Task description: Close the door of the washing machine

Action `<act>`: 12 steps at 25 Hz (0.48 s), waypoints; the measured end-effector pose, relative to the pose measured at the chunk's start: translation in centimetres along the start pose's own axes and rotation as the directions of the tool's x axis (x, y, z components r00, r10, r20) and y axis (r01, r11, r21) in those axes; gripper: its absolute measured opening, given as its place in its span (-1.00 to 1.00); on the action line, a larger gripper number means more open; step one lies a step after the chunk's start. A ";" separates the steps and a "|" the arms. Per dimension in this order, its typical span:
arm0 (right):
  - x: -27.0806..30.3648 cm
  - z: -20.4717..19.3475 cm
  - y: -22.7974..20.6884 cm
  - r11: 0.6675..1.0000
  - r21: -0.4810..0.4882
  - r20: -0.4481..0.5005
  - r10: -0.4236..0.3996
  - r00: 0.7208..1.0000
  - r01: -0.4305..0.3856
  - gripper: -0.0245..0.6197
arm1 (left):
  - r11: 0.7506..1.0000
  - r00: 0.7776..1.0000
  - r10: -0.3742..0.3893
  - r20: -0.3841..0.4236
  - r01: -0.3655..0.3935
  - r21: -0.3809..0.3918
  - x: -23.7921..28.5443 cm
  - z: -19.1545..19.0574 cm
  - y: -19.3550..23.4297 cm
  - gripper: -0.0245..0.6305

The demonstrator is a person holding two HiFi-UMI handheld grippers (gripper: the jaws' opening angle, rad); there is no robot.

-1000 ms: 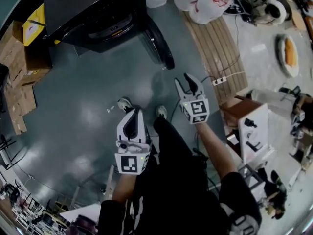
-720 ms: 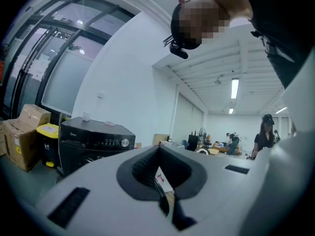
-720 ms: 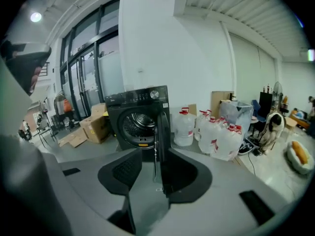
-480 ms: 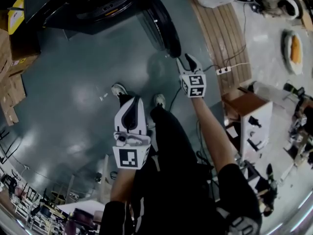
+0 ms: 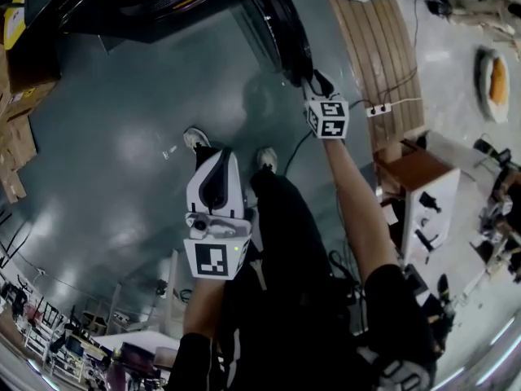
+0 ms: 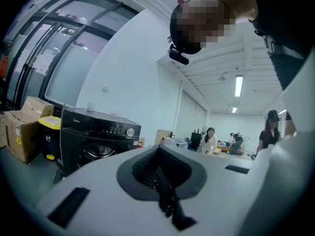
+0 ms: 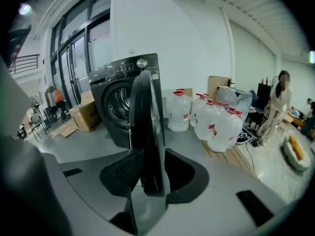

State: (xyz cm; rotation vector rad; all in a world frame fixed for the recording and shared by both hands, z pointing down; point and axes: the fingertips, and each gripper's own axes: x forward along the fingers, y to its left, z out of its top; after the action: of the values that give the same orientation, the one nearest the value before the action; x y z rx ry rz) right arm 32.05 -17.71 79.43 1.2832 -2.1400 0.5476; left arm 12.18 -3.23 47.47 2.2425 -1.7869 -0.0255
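Note:
The black washing machine point(image 5: 122, 6) stands at the top left of the head view, its round door point(image 5: 281, 31) swung open toward me. My right gripper point(image 5: 313, 81) reaches the door's free edge. In the right gripper view the door point(image 7: 147, 112) stands edge-on between the pads; the jaws have just been closing and now press on that rim. The drum opening point(image 7: 115, 102) shows behind it. My left gripper point(image 5: 213, 169) hangs shut and empty near my legs, well short of the machine point(image 6: 93, 136).
Several water jugs point(image 7: 216, 122) and a slatted wooden platform point(image 5: 374, 47) lie right of the door. A power strip and cable point(image 5: 378, 108) run by my right arm. Cardboard boxes point(image 5: 16, 129) sit left of the machine. People point(image 7: 280, 102) stand far off.
The right gripper has travelled forward and down to the door's edge, and its jaws have narrowed around the rim. The left gripper has sunk a little and stayed shut.

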 end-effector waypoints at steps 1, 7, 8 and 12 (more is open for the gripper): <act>0.3 -0.1 0.0 1.000 -0.007 -0.007 -0.002 1.000 0.002 -0.55 | 1.000 1.000 -0.001 0.000 0.001 -0.002 0.0 -0.1 0.1 -0.92; 1.0 0.2 0.1 0.998 -0.050 0.003 -0.024 1.000 0.024 -0.69 | 1.000 1.000 -0.004 -0.004 0.004 -0.004 0.0 -0.6 0.6 -0.92; 0.9 0.1 0.2 0.999 -0.050 0.002 -0.021 1.000 0.021 -0.70 | 1.000 1.000 -0.002 -0.004 0.002 -0.005 -0.1 -0.7 0.6 -0.92; 0.9 -0.3 1.9 0.998 -0.067 -0.007 0.013 1.000 -0.013 -0.70 | 1.000 1.000 0.026 0.000 -0.026 -0.013 -0.4 -0.9 1.1 -0.92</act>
State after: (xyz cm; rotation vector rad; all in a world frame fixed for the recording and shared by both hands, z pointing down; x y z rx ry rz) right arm 30.06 -17.26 80.18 1.2300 -2.1441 0.4813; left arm 11.20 -2.85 48.48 2.2104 -1.8104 -0.0317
